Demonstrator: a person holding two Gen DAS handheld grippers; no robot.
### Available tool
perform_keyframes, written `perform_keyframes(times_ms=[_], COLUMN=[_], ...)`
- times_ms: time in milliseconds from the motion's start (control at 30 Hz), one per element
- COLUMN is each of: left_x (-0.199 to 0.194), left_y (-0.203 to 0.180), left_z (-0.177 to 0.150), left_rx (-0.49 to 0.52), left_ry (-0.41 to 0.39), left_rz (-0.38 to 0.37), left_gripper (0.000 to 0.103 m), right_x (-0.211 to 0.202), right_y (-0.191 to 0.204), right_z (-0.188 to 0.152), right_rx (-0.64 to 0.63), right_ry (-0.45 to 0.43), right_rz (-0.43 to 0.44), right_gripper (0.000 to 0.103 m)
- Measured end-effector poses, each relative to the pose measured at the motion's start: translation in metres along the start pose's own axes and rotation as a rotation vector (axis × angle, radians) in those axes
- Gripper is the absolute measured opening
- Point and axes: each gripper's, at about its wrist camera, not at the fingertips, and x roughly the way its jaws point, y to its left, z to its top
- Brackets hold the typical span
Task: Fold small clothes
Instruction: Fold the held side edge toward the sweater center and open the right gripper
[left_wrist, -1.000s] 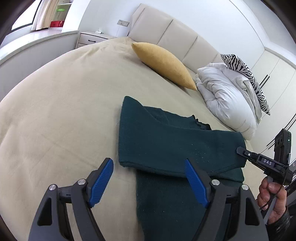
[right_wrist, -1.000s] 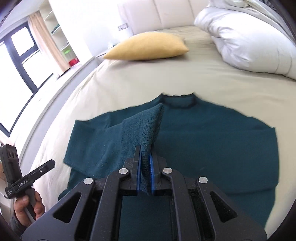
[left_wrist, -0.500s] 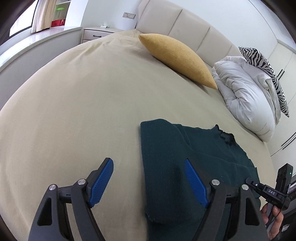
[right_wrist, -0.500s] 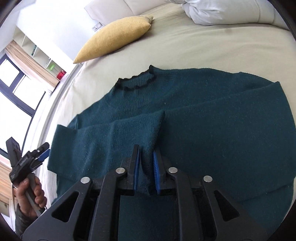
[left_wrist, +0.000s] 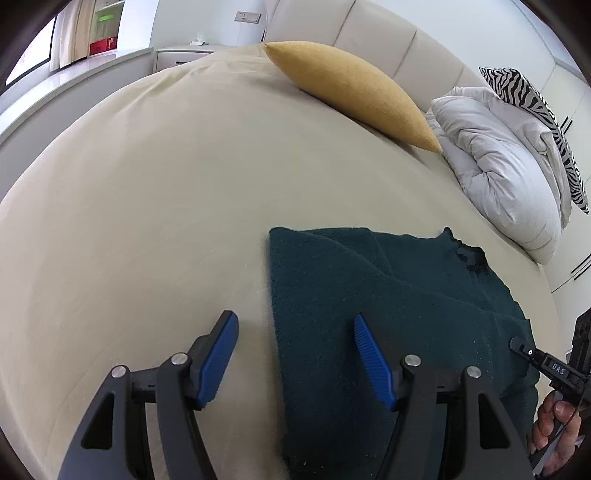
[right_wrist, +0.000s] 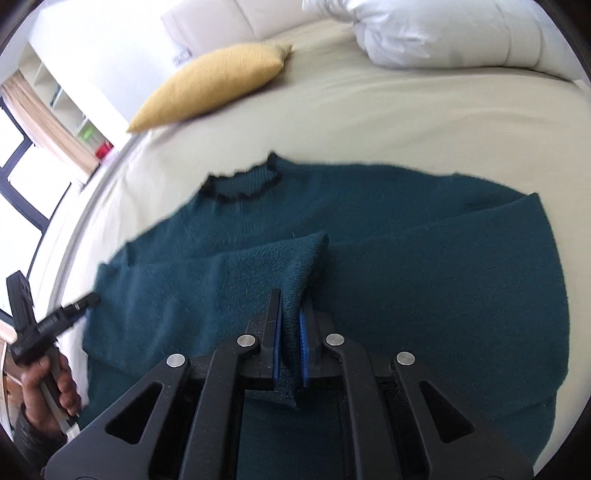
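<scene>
Green sweater (right_wrist: 424, 280) lies flat on the beige bed (left_wrist: 147, 206), collar (right_wrist: 240, 184) pointing toward the headboard, body's long axis running headboard-to-foot. One sleeve (right_wrist: 207, 280) is folded across the chest. Right gripper (right_wrist: 290, 332) is clamped on that sleeve's cuff, pinching it upright. Left gripper (left_wrist: 295, 362) has jaws spread wide, holding nothing, straddling the sweater's folded side edge. Yellow pillow (left_wrist: 351, 92) near the headboard.

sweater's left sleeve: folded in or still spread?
Folded in. The sleeve lies across the sweater body, its cuff pinched in the right hand-held gripper.
</scene>
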Motion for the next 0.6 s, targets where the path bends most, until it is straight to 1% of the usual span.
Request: perform_keyframes(times_ms=[33,100,167,233,367,400,433,467,533,600], left_x=[0.001,0.003,0.006,0.009,0.014,0.015,0.015,0.015,0.014,0.009], left_y=[-0.002,-0.006,-0.009,-0.011,-0.007,-0.006,-0.005,-0.005,-0.006,-0.005], left_z=[0.0,0.001,0.002,0.003,0.007,0.008,0.009,0.008,0.007,0.005], left_rx=[0.005,0.012,0.031,0.042,0.026,0.021,0.018,0.021,0.028,0.024], left_ry=[-0.001,-0.002,-0.001,0.004,0.014,0.013,0.012,0.013,0.006,-0.007], left_rz=[0.002,0.003,0.017,0.027,0.028,0.028,0.034,0.04,0.048,0.044], left_gripper=[0.067,0.067,0.065,0.055,0.046,0.039,0.029,0.025,0.012,0.01], right_x=[0.009,0.007,0.003,-0.001,0.002,0.003,0.003,0.002,-0.004,-0.008], right_y=[0.0,0.001,-0.006,-0.014,-0.016,-0.015,-0.014,-0.014,-0.012,-0.007], right_z=[-0.002,-0.005,-0.004,-0.003,0.001,0.001,-0.001,-0.001,-0.001,0.002], right_rx=[-0.018,-0.021,0.033,0.068,0.043,0.029,0.026,0.031,0.03,0.018], right_ry=[0.042,0.03,0.016,0.006,0.019,0.022,0.019,0.015,-0.011,-0.05], right_rz=[-0.016,-0.011,0.022,0.044,0.031,0.024,0.018,0.016,-0.005,-0.019], right_gripper=[0.007,0.01,0.01,0.011,0.011,0.008,0.008,0.007,0.007,0.006])
